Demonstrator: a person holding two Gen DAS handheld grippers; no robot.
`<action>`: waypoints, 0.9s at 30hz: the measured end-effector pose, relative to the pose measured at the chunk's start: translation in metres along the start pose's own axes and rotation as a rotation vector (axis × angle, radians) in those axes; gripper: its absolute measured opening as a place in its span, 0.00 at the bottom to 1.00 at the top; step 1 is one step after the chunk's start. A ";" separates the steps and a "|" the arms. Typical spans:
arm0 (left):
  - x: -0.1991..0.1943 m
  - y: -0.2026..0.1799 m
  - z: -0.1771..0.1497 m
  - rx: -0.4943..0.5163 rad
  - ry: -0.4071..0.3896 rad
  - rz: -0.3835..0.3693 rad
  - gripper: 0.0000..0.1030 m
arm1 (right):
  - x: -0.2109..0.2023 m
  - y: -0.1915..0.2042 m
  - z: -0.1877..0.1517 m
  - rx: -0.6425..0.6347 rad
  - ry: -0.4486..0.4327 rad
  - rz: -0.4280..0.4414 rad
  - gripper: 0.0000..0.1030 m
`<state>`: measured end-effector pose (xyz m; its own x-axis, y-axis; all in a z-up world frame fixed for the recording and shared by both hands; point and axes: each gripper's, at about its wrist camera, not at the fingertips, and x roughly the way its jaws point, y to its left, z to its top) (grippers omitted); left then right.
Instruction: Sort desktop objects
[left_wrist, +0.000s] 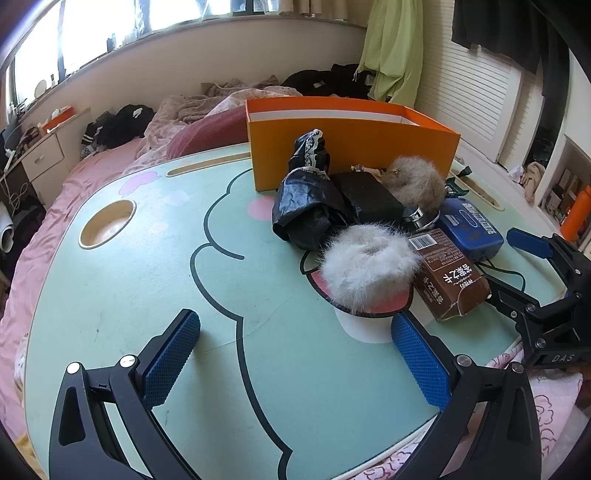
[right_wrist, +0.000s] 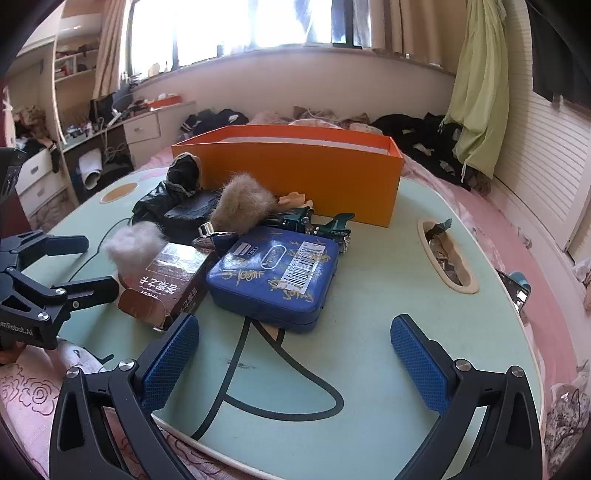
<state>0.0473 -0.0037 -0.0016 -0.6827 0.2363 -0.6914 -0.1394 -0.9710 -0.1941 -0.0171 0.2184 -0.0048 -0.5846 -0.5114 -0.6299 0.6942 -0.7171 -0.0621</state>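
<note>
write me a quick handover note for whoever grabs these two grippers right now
Left gripper: open, empty, over the near table edge.
Right gripper: open, empty, just short of the blue tin.
Pile in front of the orange box: brown carton, white fluff, tan fluff, black bag, green clips.
Done: nothing visibly sorted; the box's inside is hidden.
Left: everything.

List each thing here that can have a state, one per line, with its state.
Left tongs: open, empty.
Right tongs: open, empty.
Orange box: lidless, upright on the table.
Blue tin: shut, lying flat.
Brown carton: on its side, end flap torn.
Black bag: crumpled.
</note>
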 end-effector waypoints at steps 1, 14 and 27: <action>0.000 0.000 0.001 -0.002 0.001 -0.002 1.00 | 0.000 0.000 0.000 -0.002 -0.001 -0.003 1.00; 0.000 -0.001 0.002 -0.007 0.000 0.004 1.00 | -0.001 -0.002 -0.001 -0.015 -0.010 0.029 1.00; 0.000 0.000 0.002 -0.015 -0.002 0.012 1.00 | -0.023 0.000 0.008 -0.013 -0.090 0.054 0.87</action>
<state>0.0460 -0.0035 0.0004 -0.6853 0.2250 -0.6926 -0.1205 -0.9730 -0.1969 -0.0068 0.2265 0.0163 -0.5811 -0.5901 -0.5605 0.7307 -0.6815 -0.0401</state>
